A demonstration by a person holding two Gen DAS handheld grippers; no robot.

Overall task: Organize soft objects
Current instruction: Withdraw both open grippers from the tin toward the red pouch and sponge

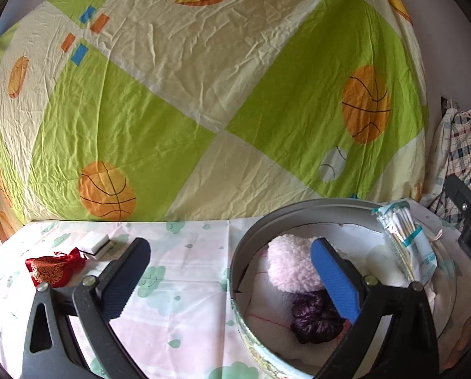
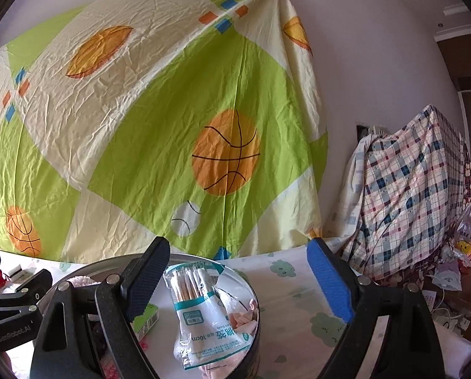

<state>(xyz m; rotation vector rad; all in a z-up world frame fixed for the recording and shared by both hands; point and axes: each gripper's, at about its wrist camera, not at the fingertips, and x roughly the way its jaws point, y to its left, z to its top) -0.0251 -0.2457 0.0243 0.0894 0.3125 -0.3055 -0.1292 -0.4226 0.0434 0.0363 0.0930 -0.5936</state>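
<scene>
A round tin (image 1: 239, 254) stands on the table's patterned cloth. Inside lie a pink fluffy piece (image 1: 290, 263) and a dark purple scrunchie (image 1: 314, 319). A packet of cotton swabs (image 1: 406, 243) leans upright against the tin's far right wall. My left gripper (image 1: 232, 274) is open, its blue finger over the tin and its black finger outside it, holding nothing. My right gripper (image 2: 238, 281) is open above the tin (image 2: 255, 297). The swab packet (image 2: 197, 309) stands between its fingers, and the pads do not press on it. A red embroidered pouch (image 1: 54, 267) lies at the left.
A small white box (image 1: 95, 243) sits behind the red pouch. A green and cream sheet with basketball prints (image 2: 159, 132) hangs behind the table. To the right are a pile covered in plaid cloth (image 2: 409, 195) and plastic bags (image 2: 469, 240).
</scene>
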